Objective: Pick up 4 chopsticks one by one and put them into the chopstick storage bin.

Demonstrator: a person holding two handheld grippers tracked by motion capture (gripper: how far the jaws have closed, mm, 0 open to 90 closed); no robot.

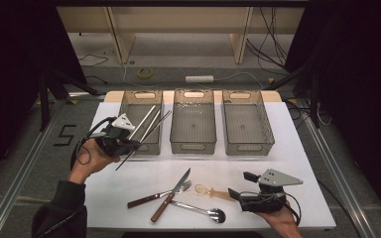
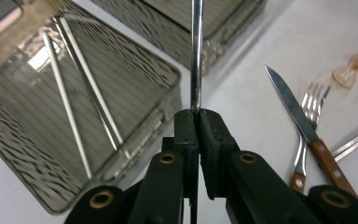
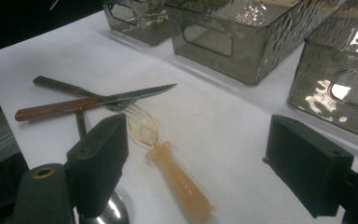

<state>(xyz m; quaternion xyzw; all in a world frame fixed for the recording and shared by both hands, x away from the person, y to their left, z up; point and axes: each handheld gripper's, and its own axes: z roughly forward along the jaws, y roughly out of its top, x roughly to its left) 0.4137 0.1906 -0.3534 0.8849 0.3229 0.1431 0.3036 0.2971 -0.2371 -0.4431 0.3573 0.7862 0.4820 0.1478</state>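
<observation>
Sorting cutlery into the bins appears to be the job, judged from the layout. A thin metal rod, probably a chopstick (image 2: 196, 56), is pinched between the closed jaws of the left gripper (image 1: 124, 145) and is held over the near rim of the left bin (image 1: 129, 101), where two like rods (image 2: 74, 88) already lie slanted on the floor. The middle bin (image 1: 193, 136) and the right bin (image 1: 248, 139) are seen to be empty. The right gripper (image 1: 245, 186) is held with its jaws spread wide, low over the white bench (image 1: 297, 148), just beside the amber plastic spoon (image 3: 168, 161). Farther left on the bench a wooden-handled knife (image 1: 171, 196) is crossed over a fork (image 1: 158, 195), with a metal spoon (image 1: 201, 210) nearby. The placing step seems to be in hand: next, the rod would need to be carried further over the left bin, lowered and released beside the other two.
</observation>
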